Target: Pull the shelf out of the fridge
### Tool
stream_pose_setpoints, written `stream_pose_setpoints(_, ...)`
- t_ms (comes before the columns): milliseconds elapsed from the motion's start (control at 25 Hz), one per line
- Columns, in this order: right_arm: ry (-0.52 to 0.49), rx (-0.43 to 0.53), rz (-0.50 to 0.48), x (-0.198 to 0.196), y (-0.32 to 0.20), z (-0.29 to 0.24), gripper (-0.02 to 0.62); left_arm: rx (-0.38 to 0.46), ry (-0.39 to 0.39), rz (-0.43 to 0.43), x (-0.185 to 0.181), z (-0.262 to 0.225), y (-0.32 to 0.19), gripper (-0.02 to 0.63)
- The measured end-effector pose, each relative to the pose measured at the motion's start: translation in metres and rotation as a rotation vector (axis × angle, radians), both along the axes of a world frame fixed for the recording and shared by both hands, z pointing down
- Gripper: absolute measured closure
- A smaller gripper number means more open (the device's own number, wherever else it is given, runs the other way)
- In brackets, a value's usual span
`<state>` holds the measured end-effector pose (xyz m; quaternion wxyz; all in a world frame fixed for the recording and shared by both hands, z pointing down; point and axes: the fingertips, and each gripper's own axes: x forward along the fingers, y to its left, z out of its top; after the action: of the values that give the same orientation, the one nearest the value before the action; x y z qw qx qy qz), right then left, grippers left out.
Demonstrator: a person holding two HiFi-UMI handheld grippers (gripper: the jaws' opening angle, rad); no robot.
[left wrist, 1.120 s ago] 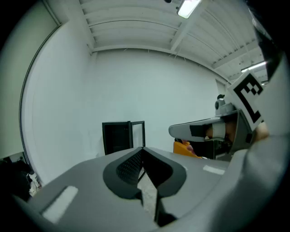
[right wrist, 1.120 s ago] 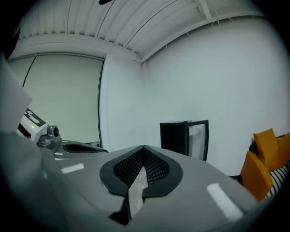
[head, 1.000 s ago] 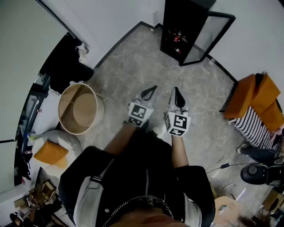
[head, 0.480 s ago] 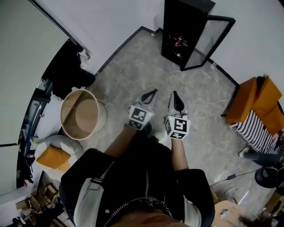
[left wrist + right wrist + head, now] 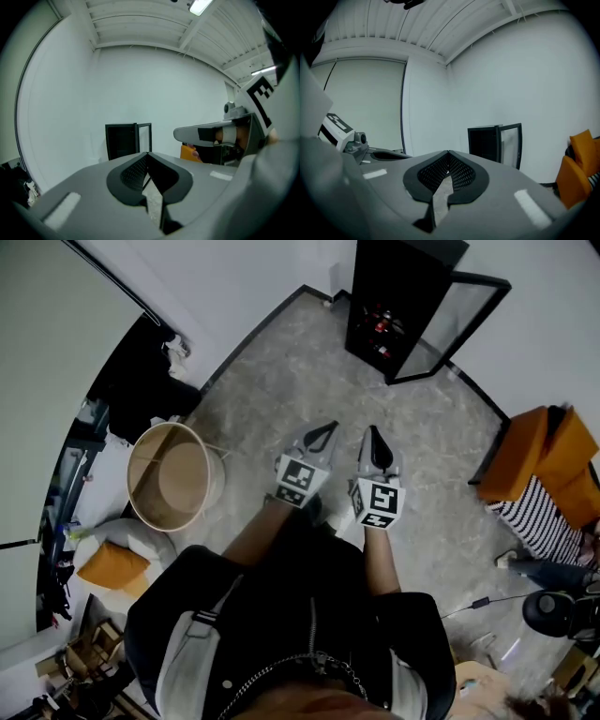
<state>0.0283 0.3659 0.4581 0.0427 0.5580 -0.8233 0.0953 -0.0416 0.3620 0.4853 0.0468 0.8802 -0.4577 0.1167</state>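
Step, as I judge it: approach; you stand well apart from the fridge [image 5: 397,296]; nothing is grasped. Left gripper [image 5: 325,429]: jaws pressed together, empty; right gripper [image 5: 373,432]: the same. Fridge: small, black, against the far wall; glass door [image 5: 459,315] swung open. Shelf [image 5: 373,341]: inside the dark cabinet, bearing reddish items; detail too small to tell. Next: close in, spread a jaw pair, pinch the shelf's front edge.

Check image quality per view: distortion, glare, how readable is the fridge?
Head view: strong fisheye, straight edges bow, light dim but even, fridge small yet sharp, its inside dark. Left gripper view: black vignette in the corners, ceiling lamp blown out, fridge tiny. Right gripper view: same vignette, no glare, fridge outline clear.
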Motion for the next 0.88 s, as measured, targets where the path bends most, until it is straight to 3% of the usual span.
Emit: stream_pose_setpoints(880,0.068,-0.011,0.088,-0.042,-0.097,0.004,0.594,0.017,0.05,0.094,-0.035,0.001,-0.112,0.595)
